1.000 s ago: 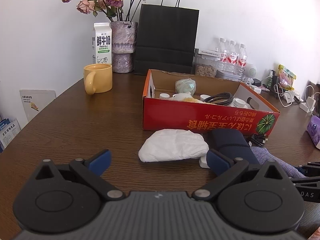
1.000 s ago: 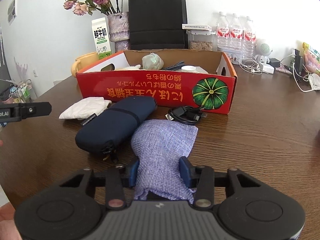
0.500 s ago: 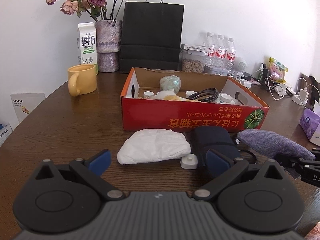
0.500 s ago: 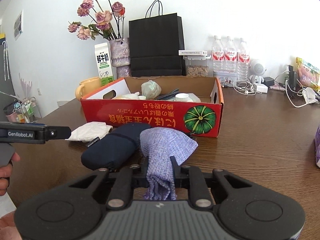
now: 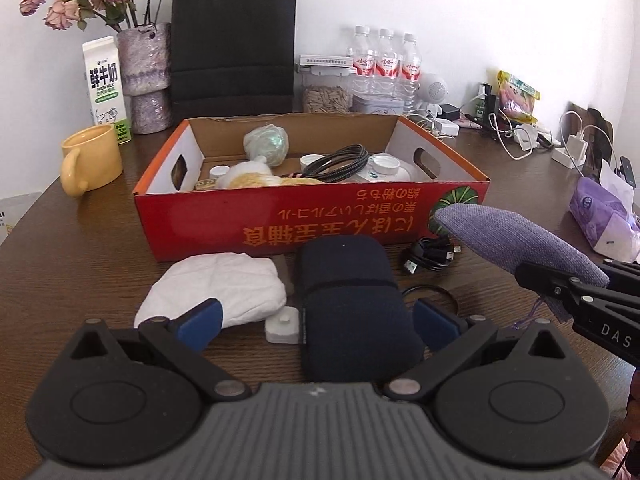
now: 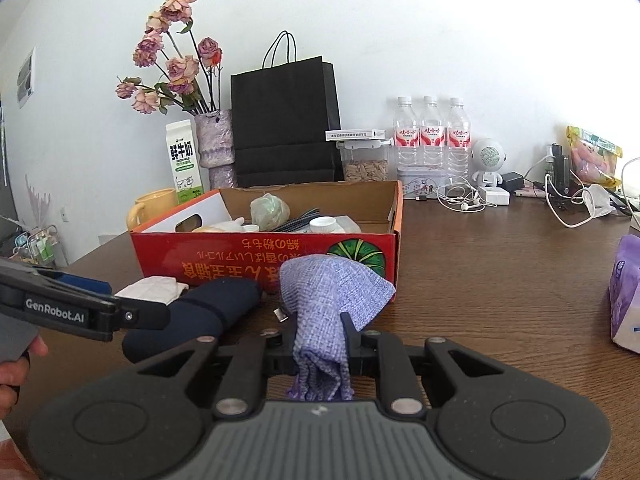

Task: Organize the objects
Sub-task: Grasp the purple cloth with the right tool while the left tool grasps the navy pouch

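My right gripper [image 6: 320, 344] is shut on a purple woven pouch [image 6: 332, 292] and holds it above the table, in front of the red cardboard box [image 6: 256, 252]. The pouch also shows in the left wrist view [image 5: 516, 240]. My left gripper [image 5: 316, 320] is open, its blue pads either side of a dark navy pouch [image 5: 352, 300] lying on the table. A white folded cloth [image 5: 220, 288] and a small white cap [image 5: 284, 324] lie beside it. The box [image 5: 312, 220] holds a cable, lids and a wrapped ball.
A black cable [image 5: 432, 256] lies by the box's right corner. A yellow mug [image 5: 90, 160], milk carton [image 5: 106, 88], flower vase [image 5: 146, 76], black paper bag [image 5: 234, 40] and water bottles [image 5: 384, 64] stand behind. A purple tissue pack [image 5: 604, 220] and chargers are at right.
My right gripper has lifted the purple pouch off the table and raised it toward the box. My left gripper has moved right, over the navy pouch.
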